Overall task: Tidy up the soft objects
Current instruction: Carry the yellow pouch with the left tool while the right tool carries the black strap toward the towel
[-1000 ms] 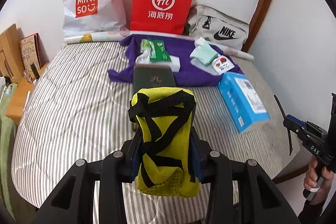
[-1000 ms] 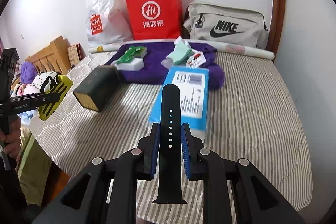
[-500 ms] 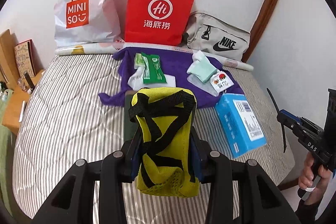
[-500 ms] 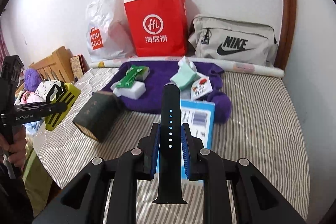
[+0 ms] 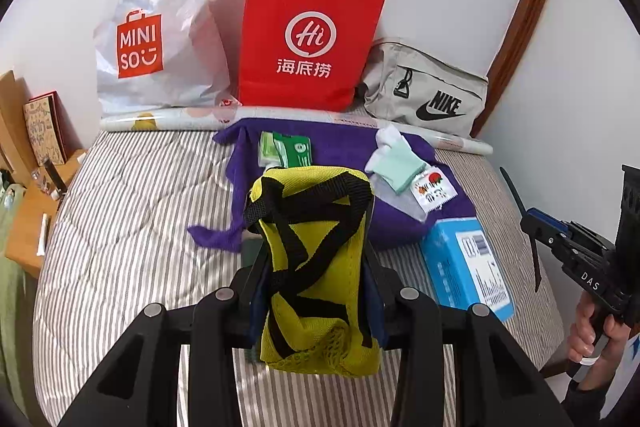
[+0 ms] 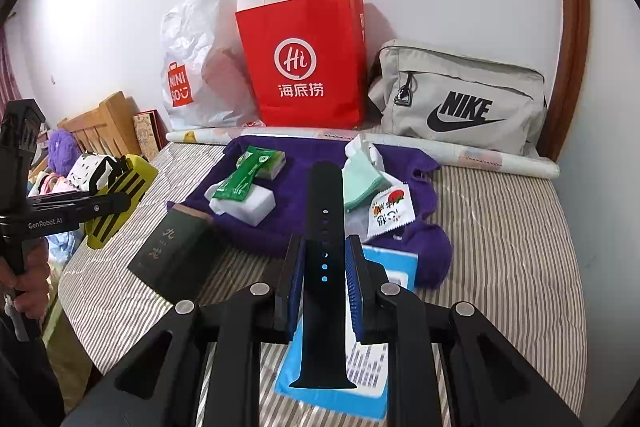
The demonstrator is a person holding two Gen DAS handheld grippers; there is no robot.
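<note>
My left gripper (image 5: pixel 314 279) is shut on a yellow mesh pouch (image 5: pixel 316 227) with black straps, held above the striped bed (image 5: pixel 132 211). The right wrist view shows that pouch (image 6: pixel 132 175) at the left edge. My right gripper (image 6: pixel 325 267) is shut on a black watch strap (image 6: pixel 326 195), which stands upright between the pads over a blue box (image 6: pixel 392 263). On the bed lies a purple cloth (image 5: pixel 344 143). It carries a green wipes pack (image 5: pixel 292 151), mint socks (image 5: pixel 396 163) and a small snack packet (image 5: pixel 434 191).
A white Miniso bag (image 5: pixel 160 39), a red paper bag (image 5: pixel 308 39) and a grey Nike bag (image 5: pixel 432 95) line the wall behind the bed. A dark green box (image 6: pixel 172 251) lies near the bed's left edge. A wooden headboard (image 6: pixel 104 127) stands at the left.
Both grippers have moved forward over the bed toward the bags and risen slightly. The blue box has slid under the right gripper. Both grips are unchanged.
</note>
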